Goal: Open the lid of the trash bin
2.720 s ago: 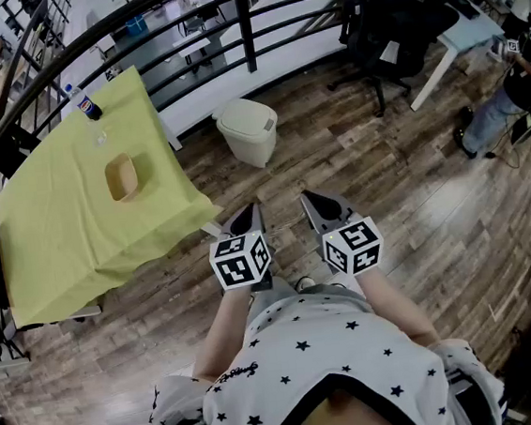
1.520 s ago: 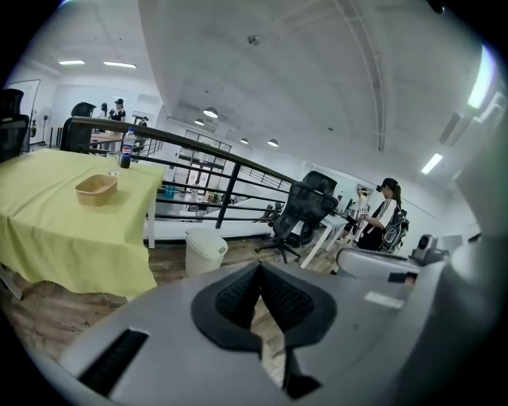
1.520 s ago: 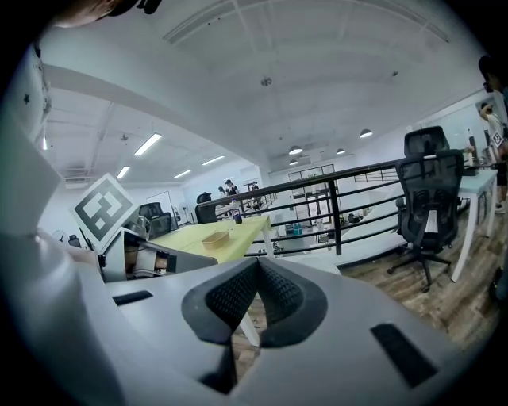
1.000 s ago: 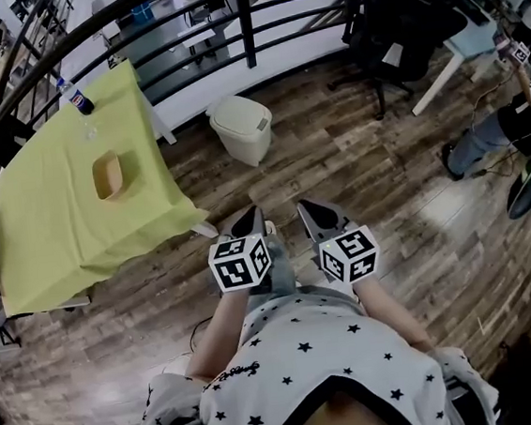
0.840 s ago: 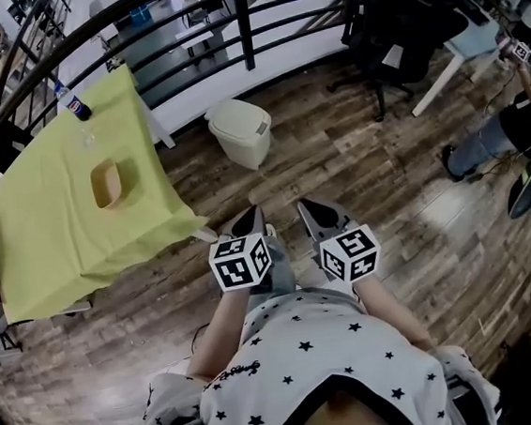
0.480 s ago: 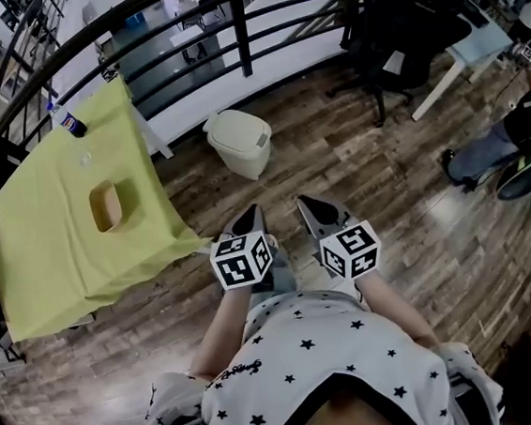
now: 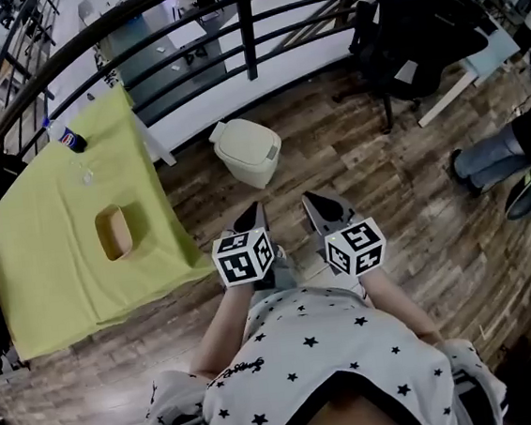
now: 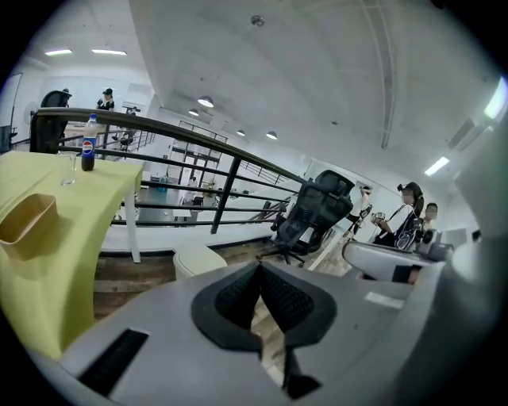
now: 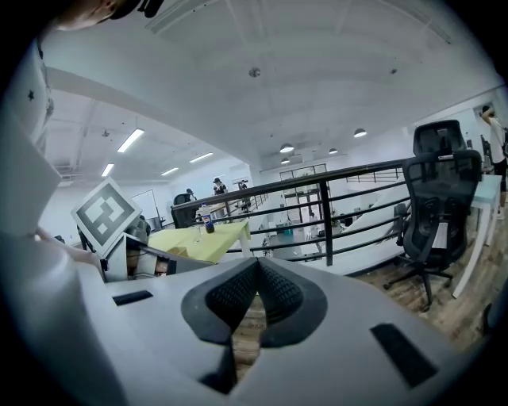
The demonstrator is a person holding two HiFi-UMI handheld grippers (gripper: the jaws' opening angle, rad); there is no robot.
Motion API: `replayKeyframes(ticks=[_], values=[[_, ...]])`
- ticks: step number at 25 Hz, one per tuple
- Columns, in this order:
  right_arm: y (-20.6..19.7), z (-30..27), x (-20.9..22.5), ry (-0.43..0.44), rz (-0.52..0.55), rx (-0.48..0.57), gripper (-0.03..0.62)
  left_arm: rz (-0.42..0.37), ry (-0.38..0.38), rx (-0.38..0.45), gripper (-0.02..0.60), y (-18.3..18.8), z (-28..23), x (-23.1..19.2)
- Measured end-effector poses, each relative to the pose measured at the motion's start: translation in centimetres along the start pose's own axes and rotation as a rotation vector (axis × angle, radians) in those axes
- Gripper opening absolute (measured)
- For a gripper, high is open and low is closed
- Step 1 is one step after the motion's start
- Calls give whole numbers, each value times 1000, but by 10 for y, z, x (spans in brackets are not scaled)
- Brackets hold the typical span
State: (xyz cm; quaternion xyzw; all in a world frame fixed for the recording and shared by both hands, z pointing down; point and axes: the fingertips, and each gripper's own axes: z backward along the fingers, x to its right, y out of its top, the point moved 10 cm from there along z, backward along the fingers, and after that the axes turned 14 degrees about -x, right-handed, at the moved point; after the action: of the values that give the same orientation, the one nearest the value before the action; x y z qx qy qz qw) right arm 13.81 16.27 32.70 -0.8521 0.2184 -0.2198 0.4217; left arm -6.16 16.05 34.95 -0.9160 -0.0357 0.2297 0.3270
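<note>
- The trash bin [image 7: 249,150] stands on the wood floor with its lid [image 7: 250,139] lying flat and shut. By the look of it, none of the opening has been done.
- Your left gripper [image 7: 249,216] has its jaws pressed tip to tip with nothing between them. It sits at your waist, well short of the bin on the near side.
- Your right gripper [image 7: 317,203] is the same: jaws together, nothing held. It is well apart from the bin, on the near side and a little to its right.
- The left gripper view shows the bin just above the closed tips, so that gripper points roughly at it. The right gripper view does not show the bin at all.
- The yellow-clothed table [image 7: 50,229] stands just left of the bin, and the black railing [image 7: 245,20] runs just behind it.
- The whole job is left: step up to the bin, reach the lid and raise it.
- A small dark mark on the lid may be a press catch, but it is too small to tell.
</note>
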Motion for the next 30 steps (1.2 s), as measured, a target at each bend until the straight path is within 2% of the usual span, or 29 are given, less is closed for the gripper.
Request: replayKeyframes(ticks=[7, 16, 25, 30], values=[[27, -48, 13, -13, 6, -22, -6, 6, -3, -15, 11, 38, -27, -37], [52, -96, 25, -13, 31, -43, -6, 19, -3, -28, 11, 70, -53, -72], [49, -144, 46, 18, 12, -103, -6, 64, 3, -50, 11, 80, -82, -92], [52, -179, 76, 25, 21, -128, -6, 98, 15, -56, 11, 88, -112, -106]])
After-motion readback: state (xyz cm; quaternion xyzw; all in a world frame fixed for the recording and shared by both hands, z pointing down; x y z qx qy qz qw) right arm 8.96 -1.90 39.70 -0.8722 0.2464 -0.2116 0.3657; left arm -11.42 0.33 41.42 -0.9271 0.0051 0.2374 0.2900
